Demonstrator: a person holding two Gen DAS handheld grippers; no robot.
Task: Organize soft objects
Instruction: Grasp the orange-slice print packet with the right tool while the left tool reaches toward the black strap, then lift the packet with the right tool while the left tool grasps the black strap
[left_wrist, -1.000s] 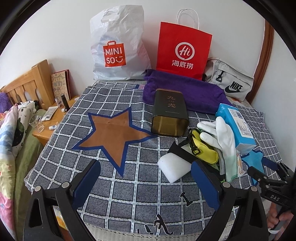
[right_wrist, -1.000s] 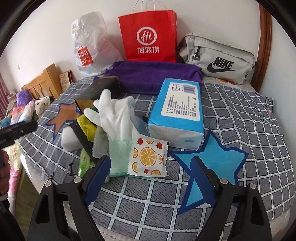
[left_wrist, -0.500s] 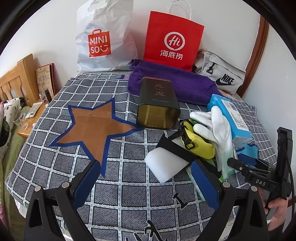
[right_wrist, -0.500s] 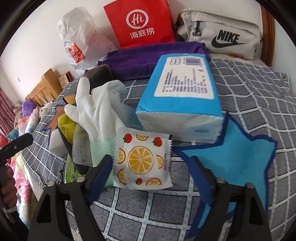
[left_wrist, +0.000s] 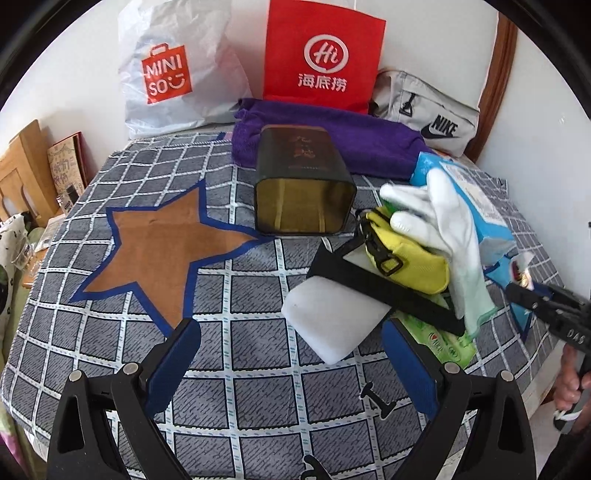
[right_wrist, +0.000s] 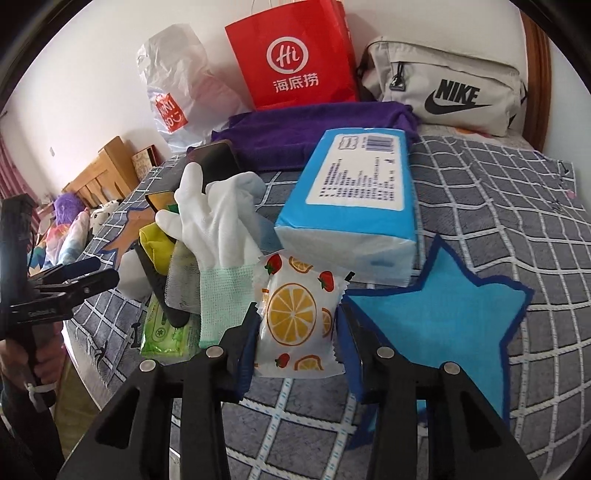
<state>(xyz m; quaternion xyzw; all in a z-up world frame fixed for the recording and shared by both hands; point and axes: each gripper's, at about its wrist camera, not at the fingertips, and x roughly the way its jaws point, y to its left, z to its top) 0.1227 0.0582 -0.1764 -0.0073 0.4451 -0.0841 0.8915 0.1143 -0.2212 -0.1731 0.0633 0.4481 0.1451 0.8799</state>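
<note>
- The bed (right_wrist: 517, 192) carried a blue star patch (right_wrist: 436, 325) at near right.
- A tissue pack (right_wrist: 354, 206) and white glove (right_wrist: 218, 229) crowded the fruit-print packet (right_wrist: 295, 317), which lay just left of the star.
- The right tongs (right_wrist: 295, 334) were closing around the packet; its slick wrapper might squirt free or drag the glove.
- The left tongs (left_wrist: 291, 354) stood spread, empty.

The white sponge (left_wrist: 334, 319) and green wipes pack (left_wrist: 448, 341) lie partly hidden under the black strap (left_wrist: 384, 288) and glove (left_wrist: 448, 229).
</note>
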